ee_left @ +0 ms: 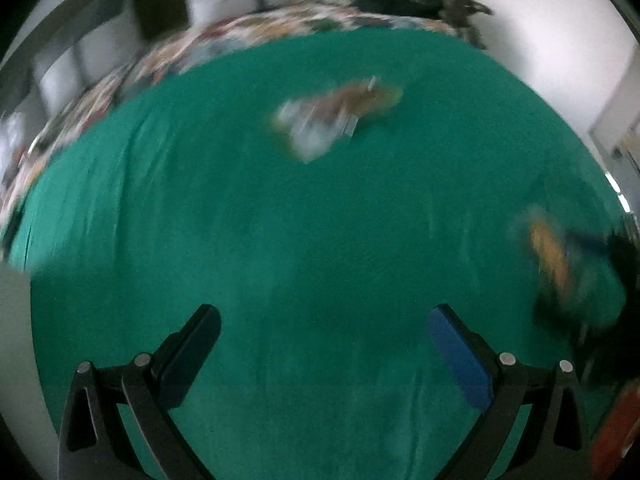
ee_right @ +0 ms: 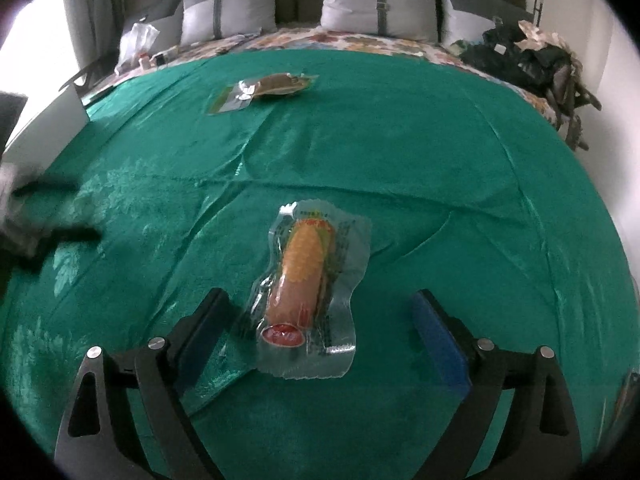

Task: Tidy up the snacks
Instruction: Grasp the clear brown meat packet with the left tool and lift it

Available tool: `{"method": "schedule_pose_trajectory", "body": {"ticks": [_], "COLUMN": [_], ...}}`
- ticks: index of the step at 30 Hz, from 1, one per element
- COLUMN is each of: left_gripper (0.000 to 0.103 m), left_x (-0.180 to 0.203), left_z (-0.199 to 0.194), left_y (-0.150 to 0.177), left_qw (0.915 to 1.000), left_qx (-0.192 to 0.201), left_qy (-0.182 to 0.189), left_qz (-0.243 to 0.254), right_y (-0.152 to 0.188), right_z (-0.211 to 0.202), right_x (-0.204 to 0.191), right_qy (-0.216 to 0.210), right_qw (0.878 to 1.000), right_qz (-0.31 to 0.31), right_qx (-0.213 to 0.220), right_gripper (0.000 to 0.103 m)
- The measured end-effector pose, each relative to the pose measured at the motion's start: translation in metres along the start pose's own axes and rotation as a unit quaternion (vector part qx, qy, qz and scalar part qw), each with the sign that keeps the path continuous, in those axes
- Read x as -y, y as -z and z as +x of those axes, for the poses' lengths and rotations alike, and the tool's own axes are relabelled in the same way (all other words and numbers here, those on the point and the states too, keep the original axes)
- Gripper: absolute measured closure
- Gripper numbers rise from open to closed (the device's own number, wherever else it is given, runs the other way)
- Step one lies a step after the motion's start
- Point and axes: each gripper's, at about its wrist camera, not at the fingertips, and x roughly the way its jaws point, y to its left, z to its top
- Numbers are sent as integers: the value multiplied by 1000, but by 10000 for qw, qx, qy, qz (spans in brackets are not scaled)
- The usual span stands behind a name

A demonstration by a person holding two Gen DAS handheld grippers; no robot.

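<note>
Over on the left, the left claw (ee_left: 324,344) hangs wide and empty above the green satin bedspread (ee_left: 240,240), its view smeared, so a hasty reach toward the far brown-and-clear snack packet (ee_left: 336,116) could miss. To the right, the right claw (ee_right: 320,328) gapes wide around the clear-wrapped orange sausage snack (ee_right: 306,280) lying on the bed; I'd worry the slippery film slides or crumples, or the fingers snag the cloth.
</note>
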Motion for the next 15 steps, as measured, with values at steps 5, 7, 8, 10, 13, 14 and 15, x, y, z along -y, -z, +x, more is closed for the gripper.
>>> {"method": "schedule_pose_trajectory", "body": {"ticks": [5, 7, 8, 10, 13, 14, 15], "left_gripper": [1, 1, 1, 1, 1, 0, 0], "left_x": [12, 12, 12, 13, 14, 15, 15], "left_z": [34, 50, 56, 71, 97, 105, 106], "left_y": [-89, -114, -121, -133, -143, -145, -145], "left_qw": [9988, 9991, 9992, 9994, 9994, 9992, 9994], "left_qx": [-4, -12, -19, -13, -141, -197, -50], "left_qy": [-211, -226, -224, -185, -50, -22, 130], "left_qz": [442, 360, 325, 284, 317, 357, 324], "right_y": [-3, -4, -4, -4, -4, -4, -4], "right_z": [1, 1, 1, 2, 2, 2, 2], "right_x": [-1, 0, 0, 0, 0, 0, 0], "right_qy": [-61, -91, -100, -113, -124, -123, -124], "right_qw": [9999, 9999, 9998, 9998, 9998, 9998, 9998], "right_qz": [-101, -138, -149, -167, -181, -181, -180], "right_qx": [-13, -13, -13, -11, -9, -8, -8], "right_gripper": [8, 8, 8, 8, 8, 8, 8]}}
